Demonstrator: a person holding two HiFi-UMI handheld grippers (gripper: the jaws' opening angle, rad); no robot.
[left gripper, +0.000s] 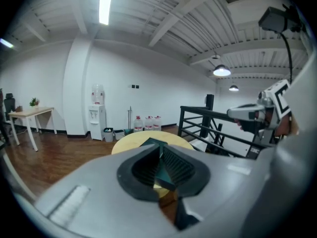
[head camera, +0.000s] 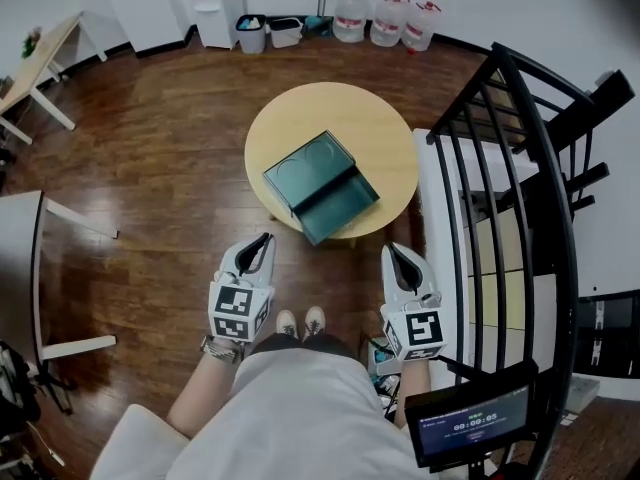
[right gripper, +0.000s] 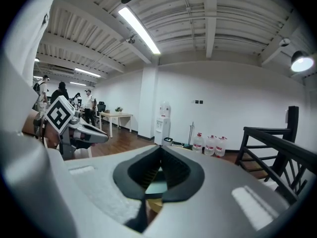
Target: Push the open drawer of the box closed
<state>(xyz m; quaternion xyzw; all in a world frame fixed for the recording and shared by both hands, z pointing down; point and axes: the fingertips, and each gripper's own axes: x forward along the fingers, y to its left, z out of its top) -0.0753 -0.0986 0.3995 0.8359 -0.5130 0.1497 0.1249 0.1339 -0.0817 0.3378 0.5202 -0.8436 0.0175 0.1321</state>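
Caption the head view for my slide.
Empty left gripper, jaws opening, and right gripper held short of the box on the table, drawer open.

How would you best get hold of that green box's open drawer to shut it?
The front panel, its long outer edge. Come from the near side, opposite the box: the drawer sticks straight out of it that way, so pressing mid-panel should probably slide it in without twisting.

Pale shirt (head camera: 300, 408) worn; white, black-lined right claw (head camera: 395, 251) and left claw (head camera: 264, 240), jaws opening.
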